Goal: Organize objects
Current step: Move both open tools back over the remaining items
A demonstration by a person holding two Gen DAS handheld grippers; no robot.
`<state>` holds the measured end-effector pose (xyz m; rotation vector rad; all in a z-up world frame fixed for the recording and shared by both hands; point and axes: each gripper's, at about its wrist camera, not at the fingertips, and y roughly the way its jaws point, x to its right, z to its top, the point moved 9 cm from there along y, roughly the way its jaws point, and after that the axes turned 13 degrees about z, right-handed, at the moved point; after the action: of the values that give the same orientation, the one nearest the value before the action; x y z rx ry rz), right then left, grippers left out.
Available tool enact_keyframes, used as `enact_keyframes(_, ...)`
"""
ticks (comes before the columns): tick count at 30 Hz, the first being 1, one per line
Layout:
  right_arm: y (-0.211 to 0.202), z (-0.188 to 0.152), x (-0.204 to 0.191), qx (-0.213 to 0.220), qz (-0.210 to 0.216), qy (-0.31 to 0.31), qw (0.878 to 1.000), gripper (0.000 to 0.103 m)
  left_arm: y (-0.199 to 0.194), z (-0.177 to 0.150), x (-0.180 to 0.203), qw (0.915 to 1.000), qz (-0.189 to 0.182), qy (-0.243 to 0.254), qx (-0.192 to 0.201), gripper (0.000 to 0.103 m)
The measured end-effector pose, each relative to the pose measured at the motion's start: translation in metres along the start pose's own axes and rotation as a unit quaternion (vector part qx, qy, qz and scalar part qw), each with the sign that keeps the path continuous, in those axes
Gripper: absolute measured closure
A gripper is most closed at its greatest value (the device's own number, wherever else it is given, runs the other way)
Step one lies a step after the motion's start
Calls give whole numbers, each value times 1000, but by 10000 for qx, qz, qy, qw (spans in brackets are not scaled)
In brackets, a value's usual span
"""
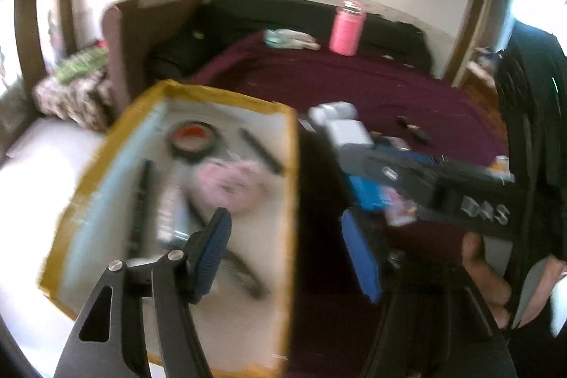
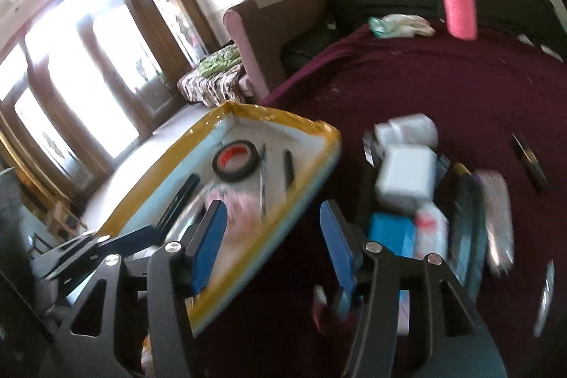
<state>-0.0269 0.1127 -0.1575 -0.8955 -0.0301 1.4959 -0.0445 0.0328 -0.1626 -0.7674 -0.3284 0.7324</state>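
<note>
maroon cloth (image 2: pixel 407 84) beside yellow-rimmed tray (image 2: pixel 198 137)

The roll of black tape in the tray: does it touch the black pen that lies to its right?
Apart. In the right wrist view the roll of black tape and the black pen have bare white tray floor between them.
</note>
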Motion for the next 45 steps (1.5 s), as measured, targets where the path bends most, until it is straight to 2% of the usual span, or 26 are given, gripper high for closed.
enact_keyframes(4, -59, -36, 23, 252, -309, 395, 9984, 49, -6, 0, 27, 9978, -616, -227, -134, 44)
enact_keyframes(7, -86, -59, 45, 367, -545, 750, 9950, 49, -4, -3, 49, 9976, -630, -42, -275, 44)
enact_keyframes(10, -99, -73, 63, 306, -797, 881, 9924, 49, -3, -10, 66, 9961, -769, 47, -440, 44)
enact_keyframes(15, -122, -79, 94, 365, -1160, 1048, 9870, 49, -7, -23, 86, 9948, -852, 169, -533, 44)
enact_keyframes(20, -148, -73, 133, 453, -1822, 1180, 9751, 50, -10, -26, 100, 9936, -930, 297, -571, 44)
enact_keyframes(23, -152, -70, 152, 428, -2114, 1234, 9686, 56, -12, -24, 108, 9935, -914, 406, -551, 44)
enact_keyframes(26, -150, -70, 167, 311, -2323, 1287, 9636, 68, -11, -22, 118, 9924, -949, 532, -576, 44)
enact_keyframes(27, -148, -71, 171, 273, -2306, 1334, 9635, 74, -10, -21, 121, 9921, -958, 583, -562, 44)
enact_keyframes(31, -144, -71, 184, 188, -2399, 1397, 9605, 83, -3, -16, 138, 9904, -983, 792, -568, 44)
enact_keyframes(32, -143, -71, 186, 179, -2388, 1441, 9601, 90, -1, -15, 141, 9899, -1002, 817, -573, 44)
enact_keyframes(38, -140, -73, 185, 278, -2402, 1383, 9604, 90, 20, -2, 161, 9876, -1000, 1030, -635, 44)
enact_keyframes(41, -142, -73, 186, 344, -2275, 1457, 9622, 90, 32, 2, 171, 9850, -1109, 1060, -788, 44)
enact_keyframes(45, -145, -73, 187, 426, -2135, 1537, 9638, 90, 39, 7, 188, 9828, -1194, 1177, -777, 45)
